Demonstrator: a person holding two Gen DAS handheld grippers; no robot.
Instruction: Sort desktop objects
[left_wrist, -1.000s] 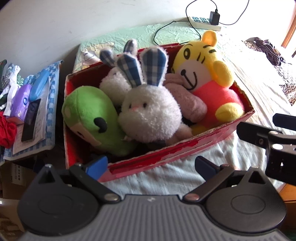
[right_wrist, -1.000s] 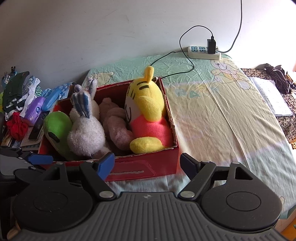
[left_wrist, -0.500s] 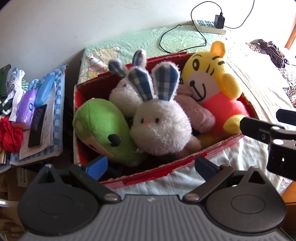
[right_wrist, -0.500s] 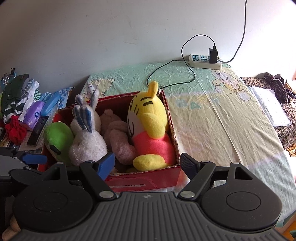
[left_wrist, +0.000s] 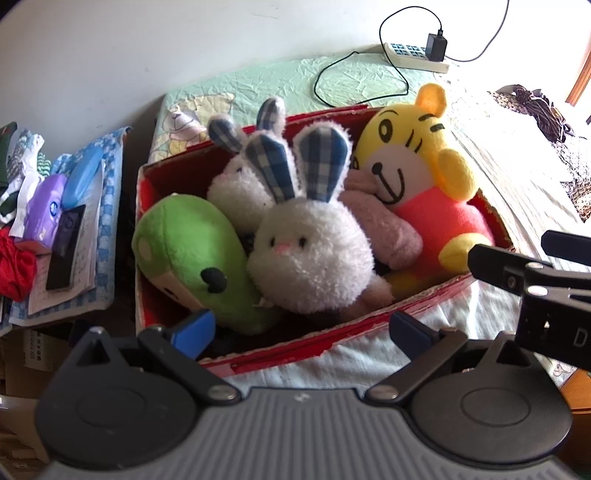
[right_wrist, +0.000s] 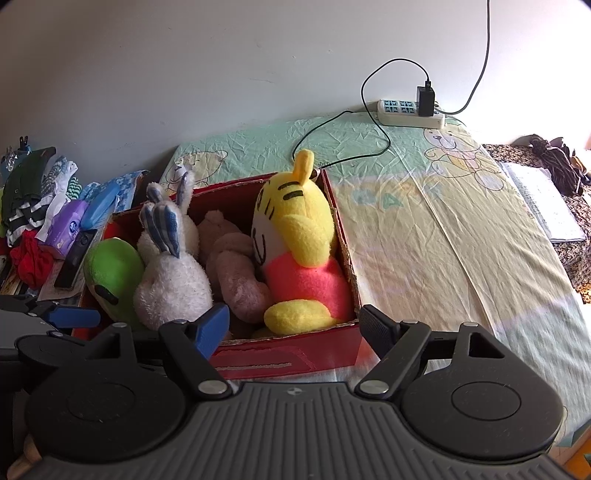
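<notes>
- A red cardboard box (right_wrist: 288, 360) sits on the crumpled pastel bedsheet (right_wrist: 424, 236), packed edge to edge with a yellow tiger plush (right_wrist: 295, 236), a white checked-eared rabbit plush (left_wrist: 310, 254) and a green plush (left_wrist: 192, 254).
- The left gripper (left_wrist: 299, 326) hovers at the box's near rim, jaws spread wide, holding nothing.
- The right gripper (right_wrist: 293, 323) is likewise wide open and empty.
- Bare sheet lies right of the box.
</notes>
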